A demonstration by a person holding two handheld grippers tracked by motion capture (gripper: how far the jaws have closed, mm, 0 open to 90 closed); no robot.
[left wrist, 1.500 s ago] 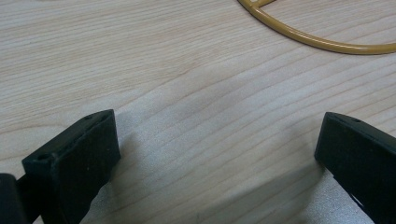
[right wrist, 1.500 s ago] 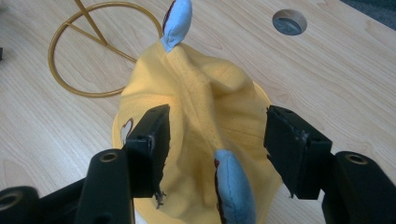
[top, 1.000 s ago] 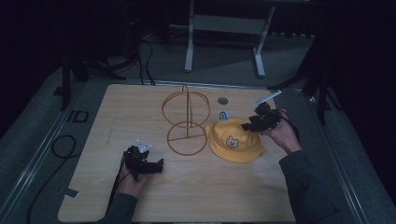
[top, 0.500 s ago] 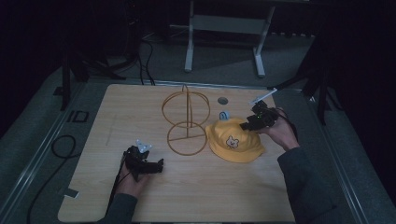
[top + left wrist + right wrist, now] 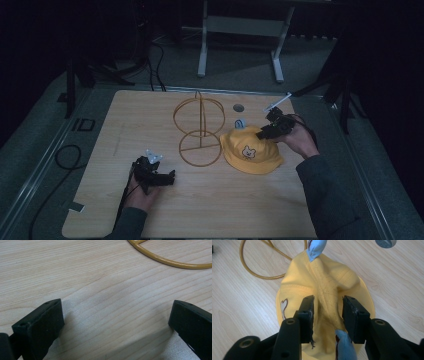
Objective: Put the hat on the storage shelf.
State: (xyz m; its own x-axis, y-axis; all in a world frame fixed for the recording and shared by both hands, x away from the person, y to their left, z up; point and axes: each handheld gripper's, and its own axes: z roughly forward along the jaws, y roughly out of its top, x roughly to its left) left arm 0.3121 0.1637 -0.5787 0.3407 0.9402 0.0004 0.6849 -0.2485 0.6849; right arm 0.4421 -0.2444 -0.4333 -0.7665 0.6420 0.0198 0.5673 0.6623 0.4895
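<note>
Closing in just now around the yellow hat [image 5: 324, 287]: right gripper [image 5: 328, 312], its jaws drawn nearer together than a second ago, a ridge of the crown bunched between them, pads pressing the fabric. Otherwise unmoved. Leftmost, left gripper [image 5: 116, 322] low over the bench [image 5: 100, 277], jaws spread wide with bare wood between (nothing held). Ahead of those jaws, the ring base of the wire stand [image 5: 172, 261]. Beyond the right jaws, a blue ear [image 5: 315, 247] of the hat.

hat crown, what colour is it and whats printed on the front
Yellow hat, with a small bear face printed on the front; the high view shows it best.
</note>
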